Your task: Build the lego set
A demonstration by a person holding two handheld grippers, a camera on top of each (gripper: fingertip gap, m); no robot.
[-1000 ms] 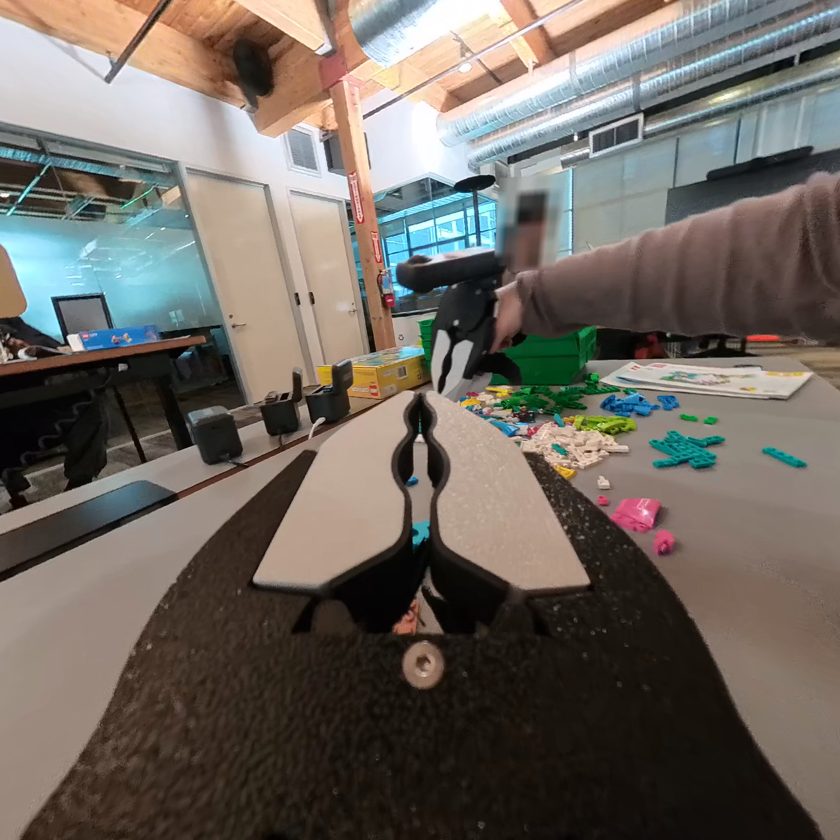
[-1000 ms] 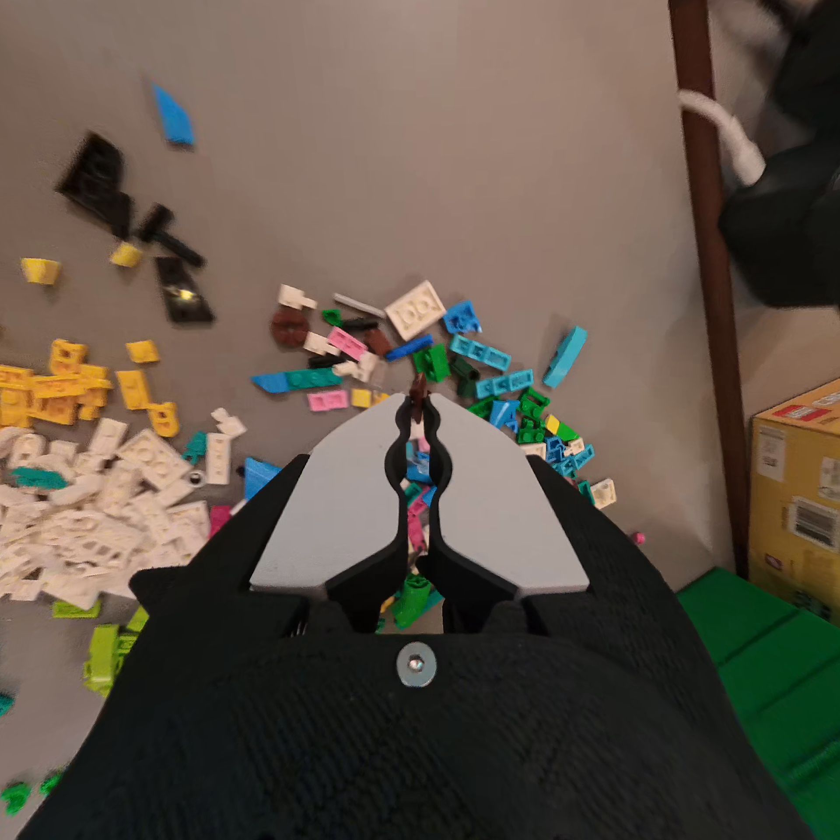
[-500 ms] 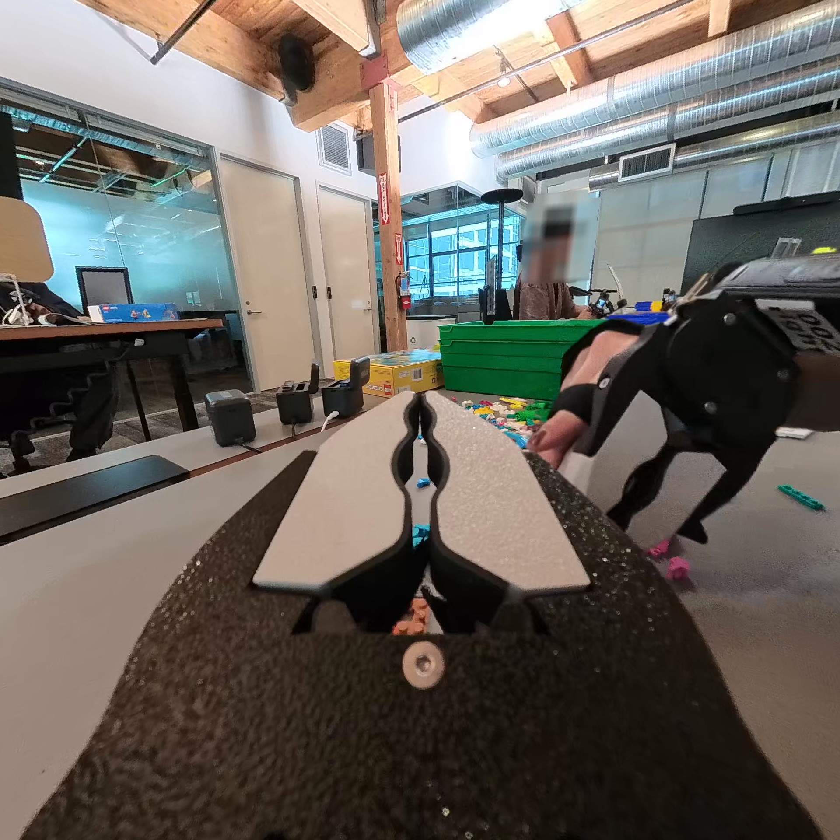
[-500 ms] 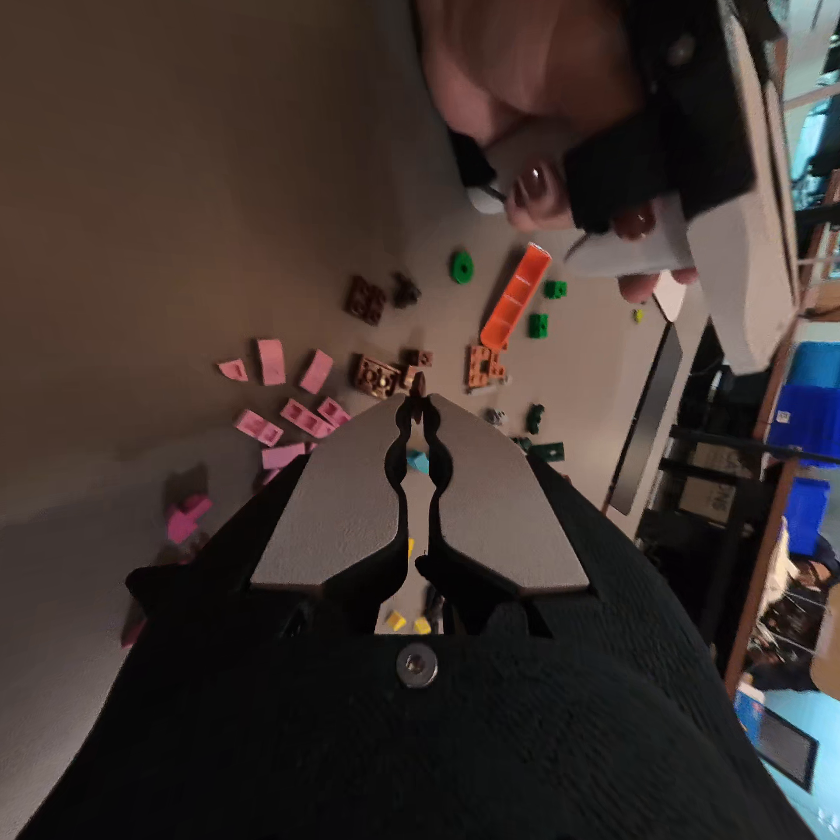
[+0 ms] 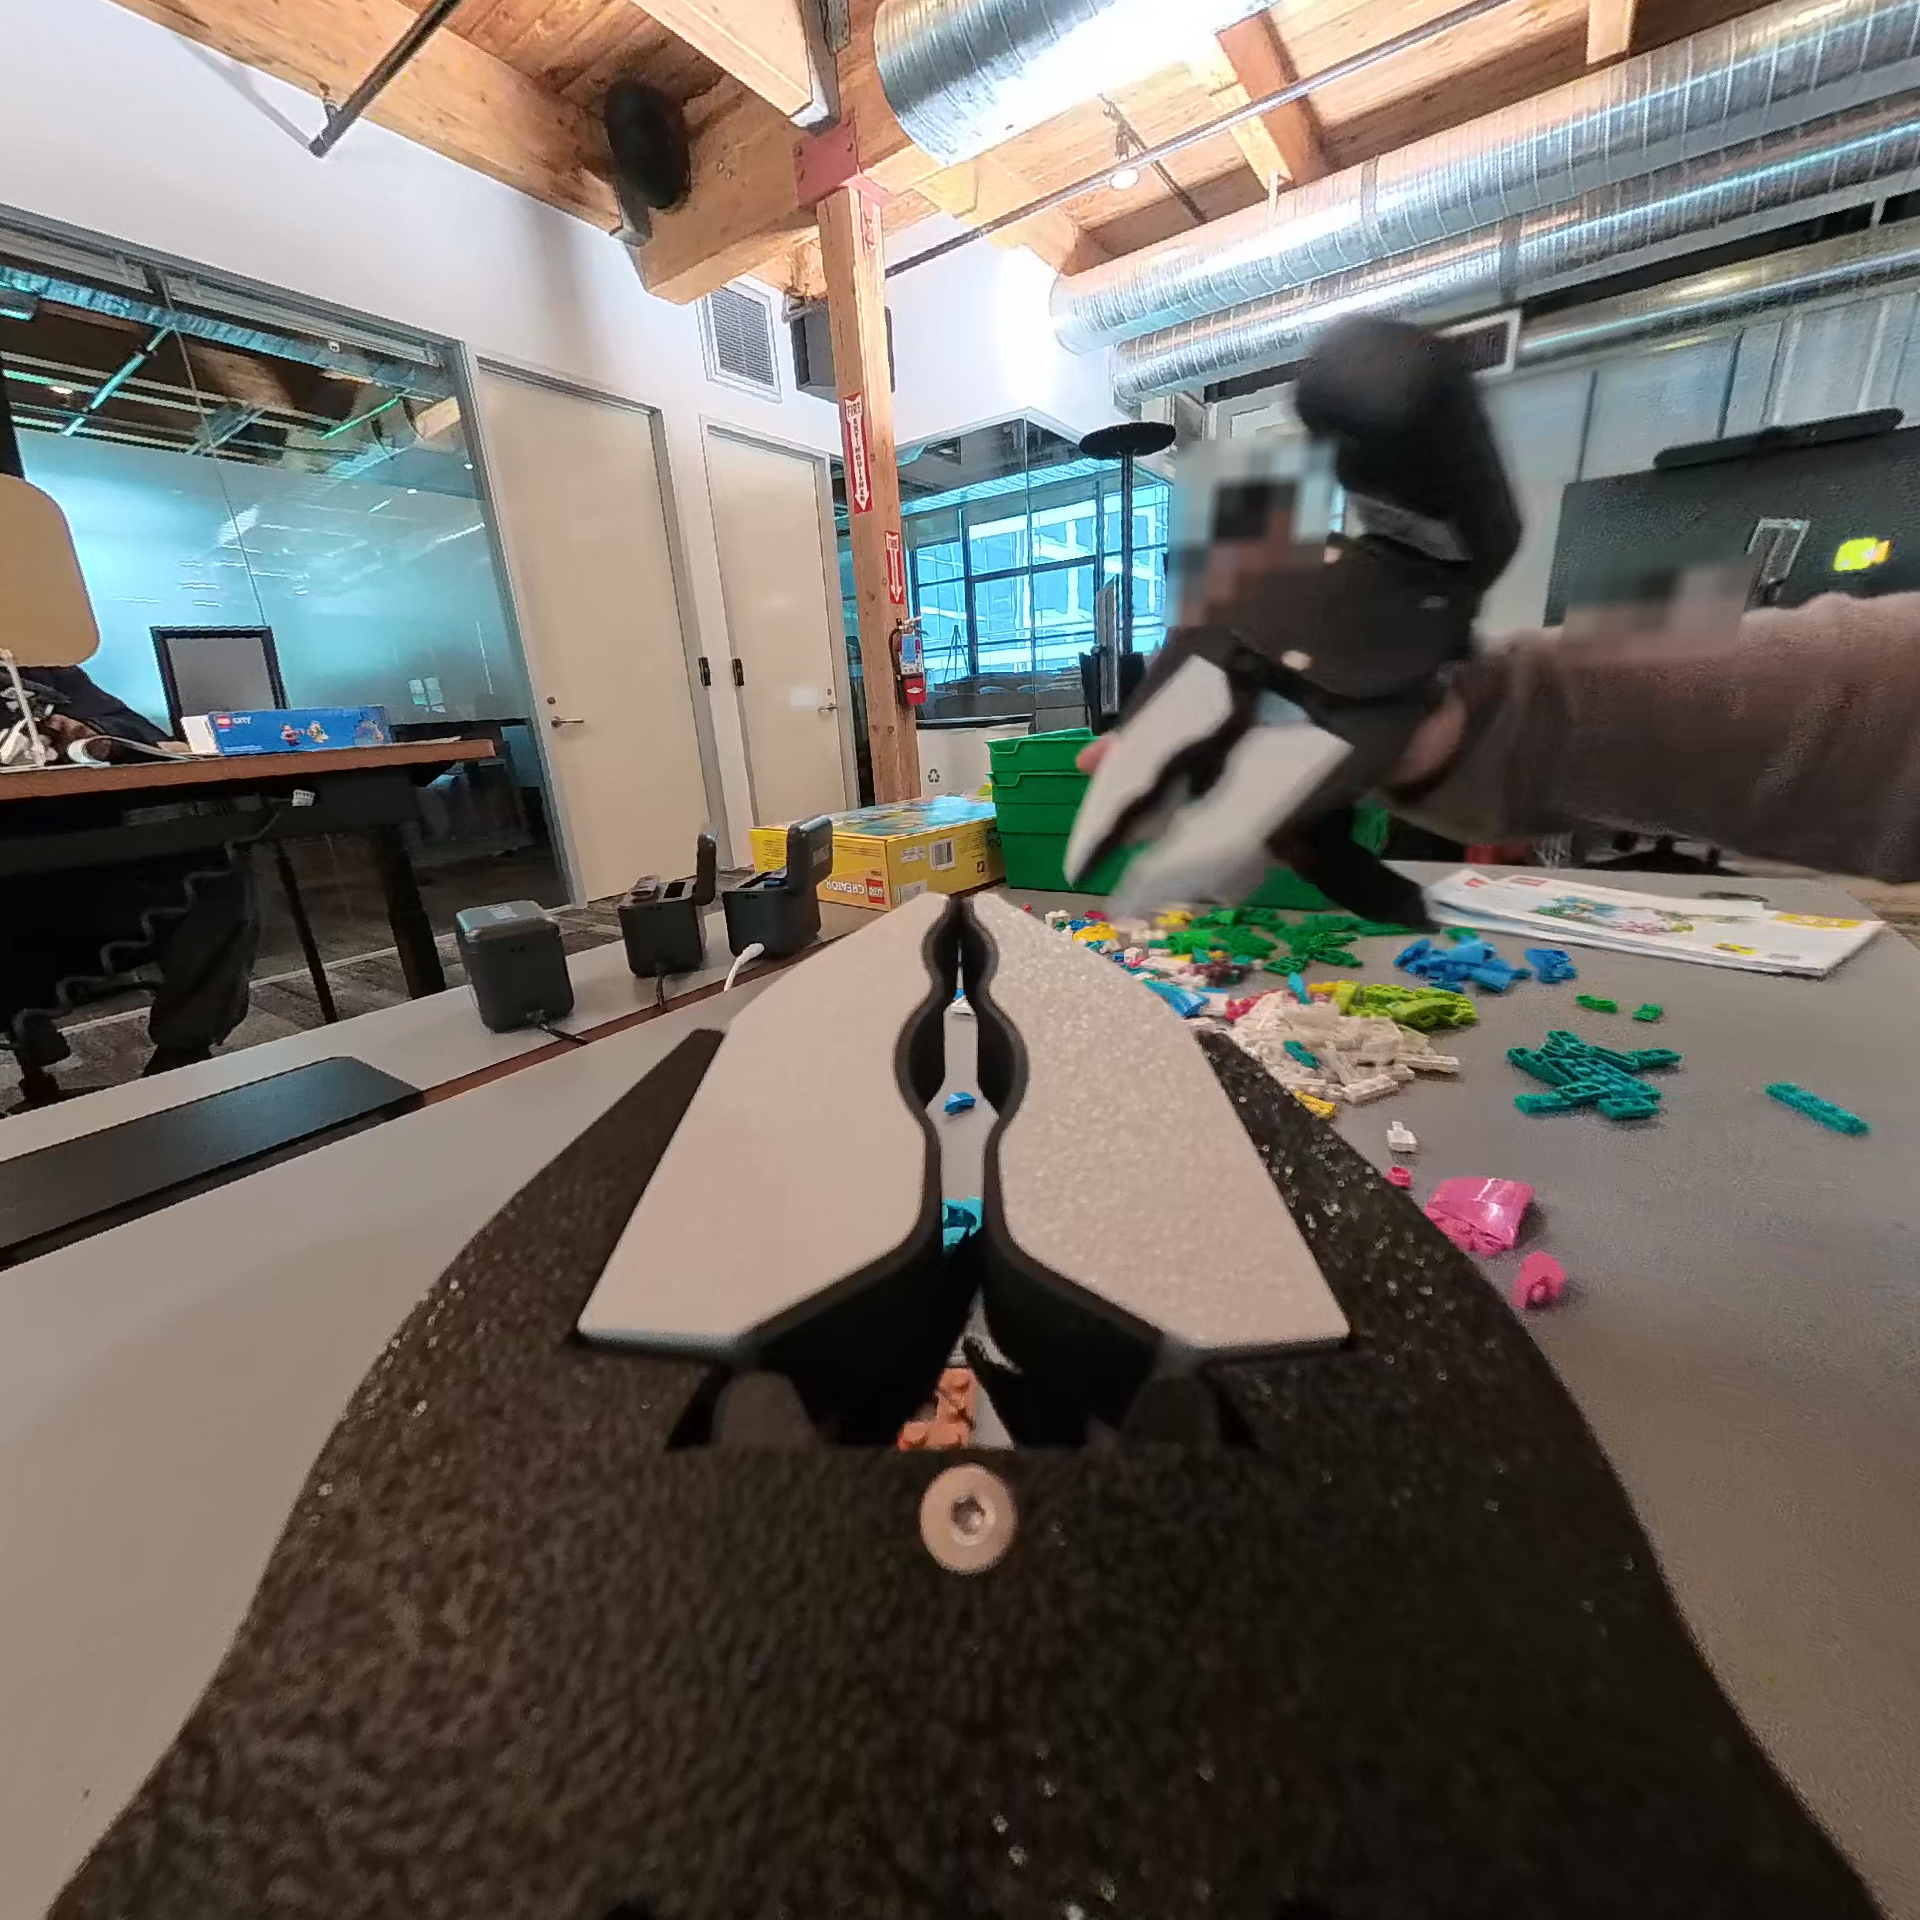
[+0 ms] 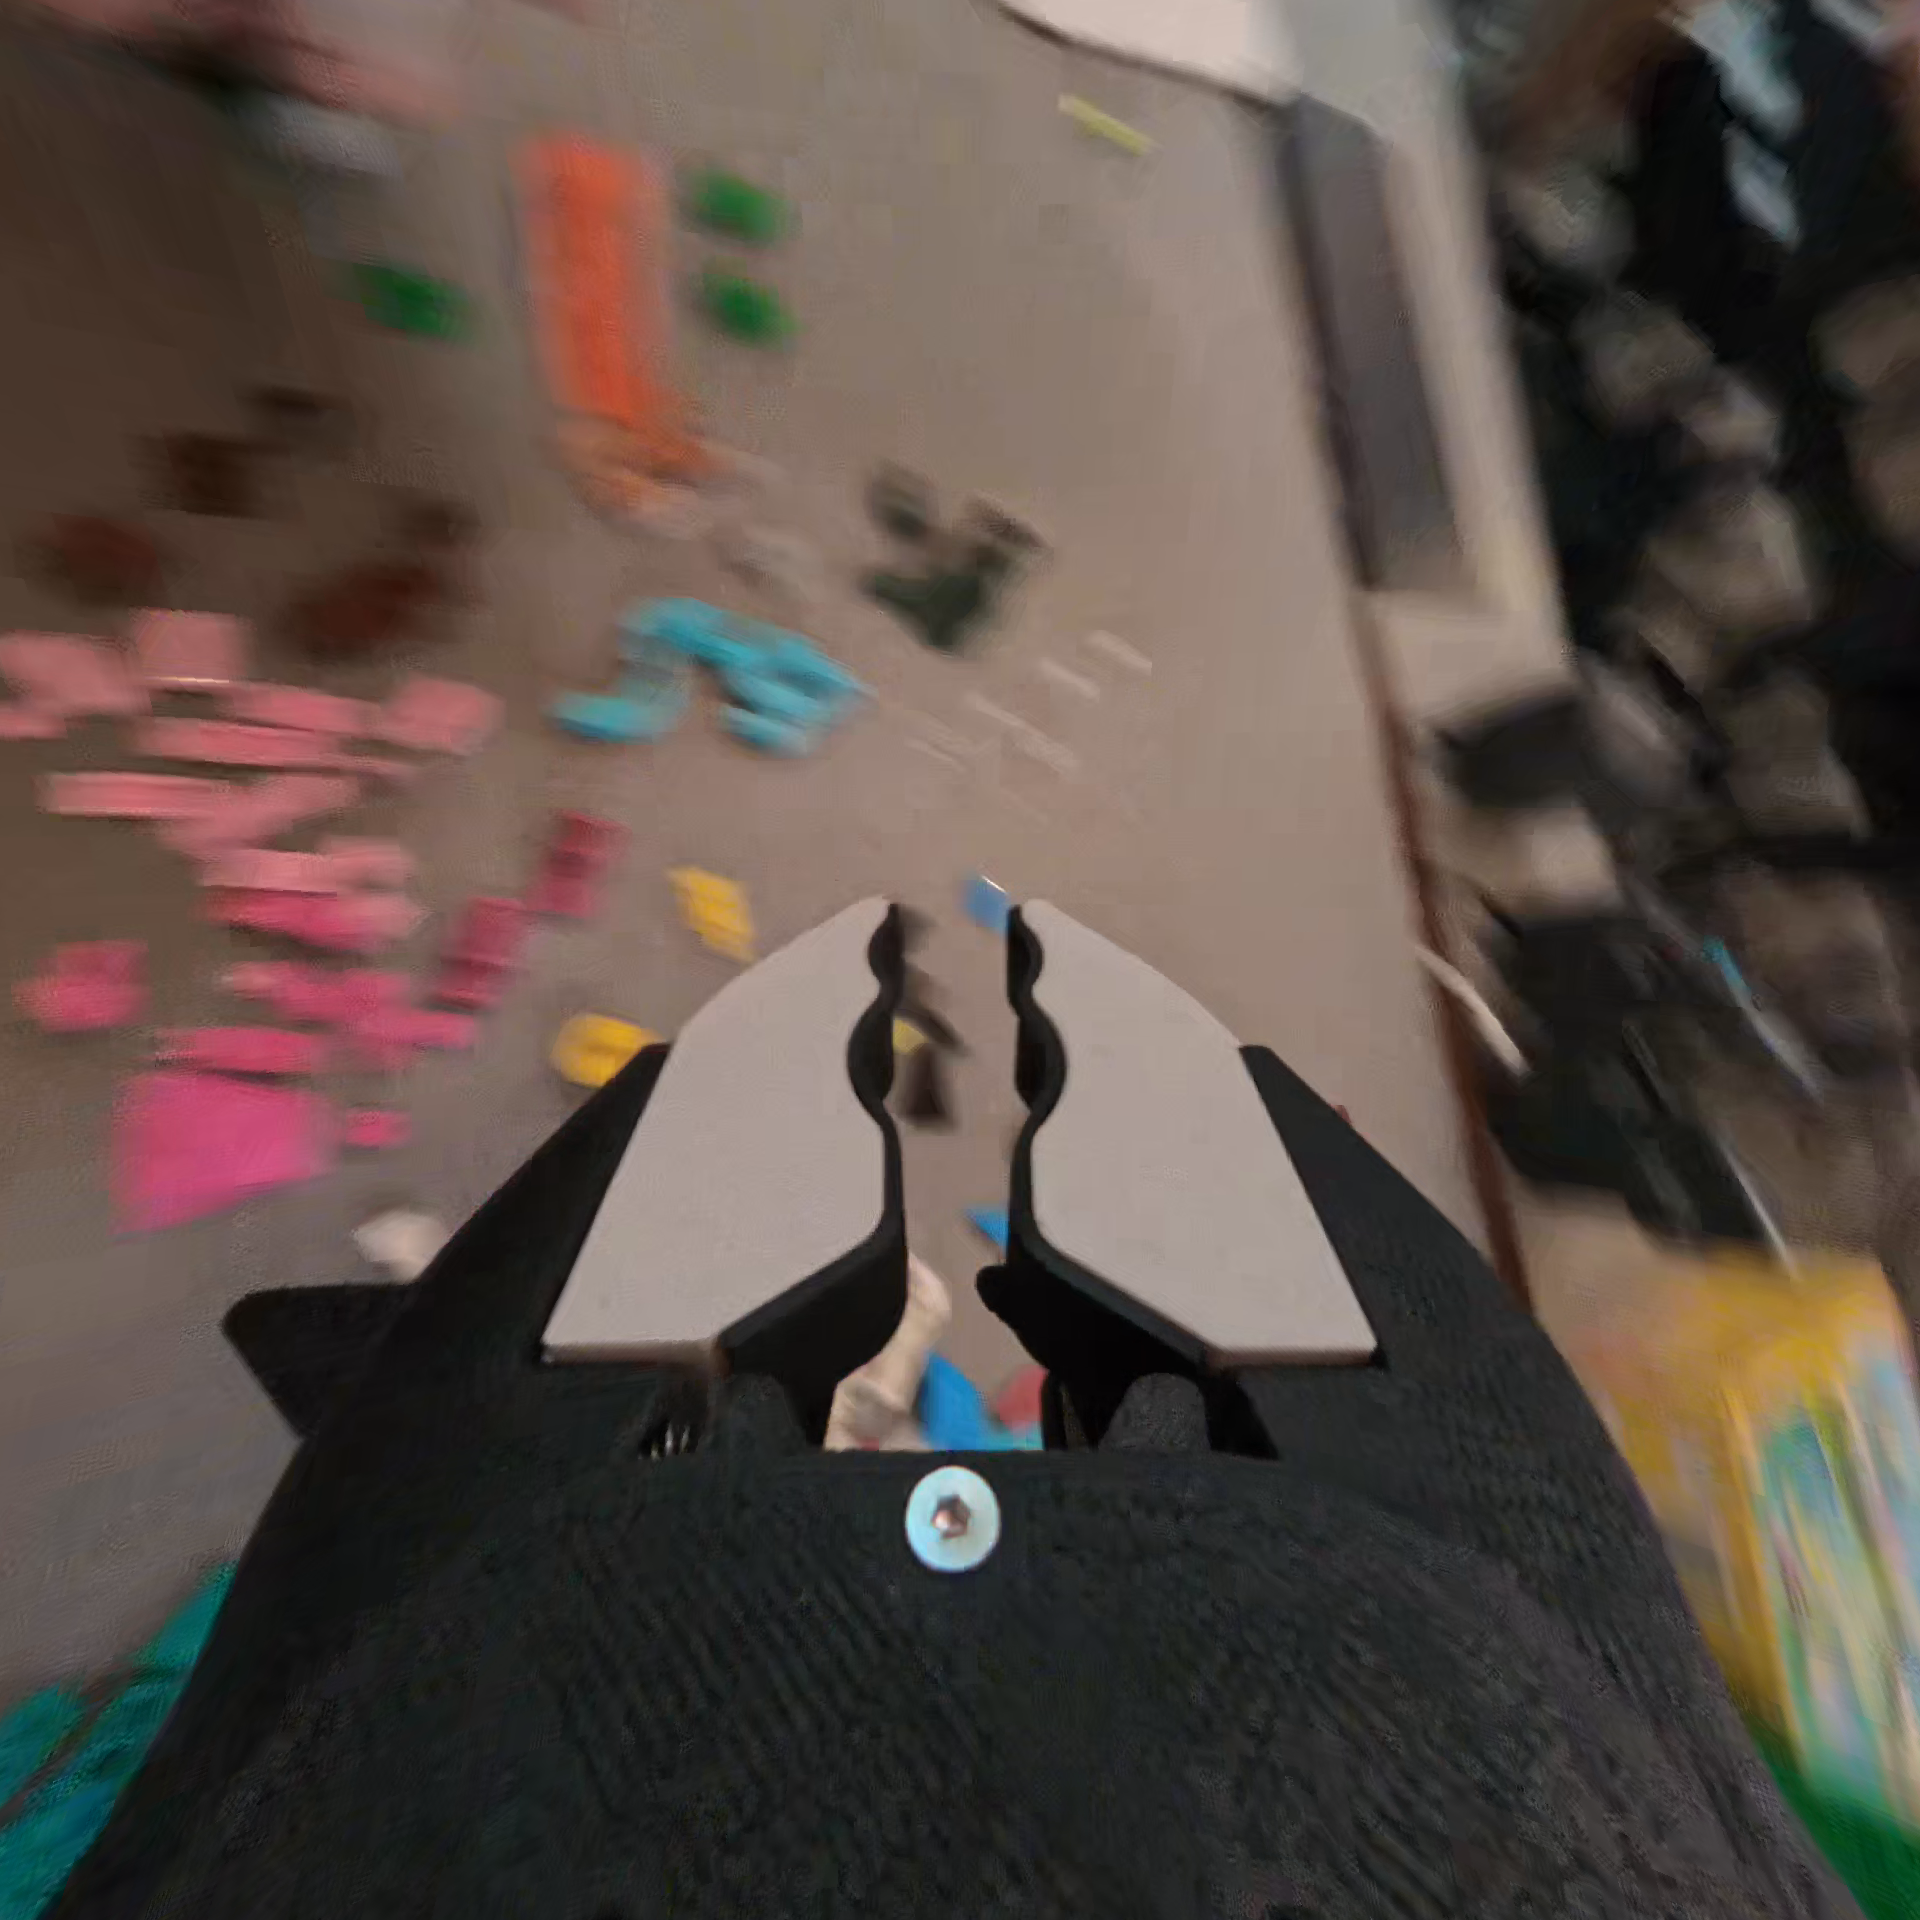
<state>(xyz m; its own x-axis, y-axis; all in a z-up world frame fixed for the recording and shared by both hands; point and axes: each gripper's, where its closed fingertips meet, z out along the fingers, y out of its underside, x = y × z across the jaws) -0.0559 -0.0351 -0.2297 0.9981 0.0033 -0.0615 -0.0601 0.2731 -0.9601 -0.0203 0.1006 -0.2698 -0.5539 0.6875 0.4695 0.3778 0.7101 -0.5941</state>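
Note:
My left gripper [image 5: 958, 912] is shut and empty, held low over the grey table [image 5: 1714, 1299]. Loose lego pieces lie ahead and to its right: a white pile [image 5: 1340, 1039], green pieces [image 5: 1268, 945], blue pieces [image 5: 1465, 961], teal pieces [image 5: 1579, 1075] and pink pieces [image 5: 1481, 1210]. My right gripper [image 6: 951, 914] is open with nothing between its tips. It hangs in the air above the far pile in the left wrist view [image 5: 1107, 883]. The blurred right wrist view shows pink pieces [image 6: 291, 831], a long orange piece [image 6: 597, 301], light blue pieces [image 6: 727, 675] and yellow pieces [image 6: 712, 904].
An instruction booklet [image 5: 1652, 920] lies at the far right. A yellow box [image 5: 883, 847] and stacked green bins [image 5: 1039, 800] stand at the back. Three dark chargers [image 5: 514, 961] sit on the left strip beside a black pad [image 5: 187, 1132]. A person's sleeve [image 5: 1714, 738] reaches in from the right. Across from one pair of fingers to the other is roughly 15 cm. The long orange piece [image 6: 597, 301] sits 12 cm or so from the ends of my left fingers.
My right gripper, shut on a small brown piece, swung from the far pile to beside my left gripper and up again. It is now open without the piece. My left gripper stayed put.

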